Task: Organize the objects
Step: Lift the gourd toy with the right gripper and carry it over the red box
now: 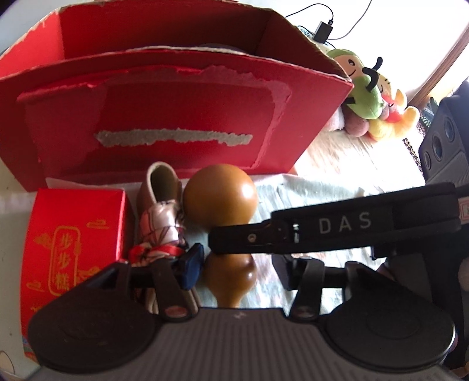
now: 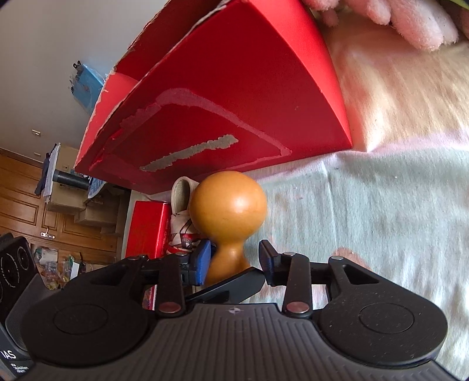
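Note:
A brown gourd (image 1: pixel 220 193) lies on the pale cloth in front of a large open red box (image 1: pixel 164 96). My left gripper (image 1: pixel 239 263) is open, its fingers either side of the gourd's small lobe. My right gripper reaches across from the right in the left wrist view (image 1: pixel 322 228). In the right wrist view the right gripper (image 2: pixel 234 260) is open around the gourd's (image 2: pixel 227 202) narrow waist, apart from it. A small shoe-shaped pouch (image 1: pixel 159 211) with a red cord lies left of the gourd. A small red carton (image 1: pixel 73 234) with gold print stands further left.
Plush toys (image 1: pixel 372 96) lie right of the red box (image 2: pixel 222 93). A black charger and cable (image 1: pixel 322 29) sit behind it. A pink plush (image 2: pixel 395 20) lies at the far side. Wooden cabinets and clutter (image 2: pixel 44 205) are beyond the bed's edge.

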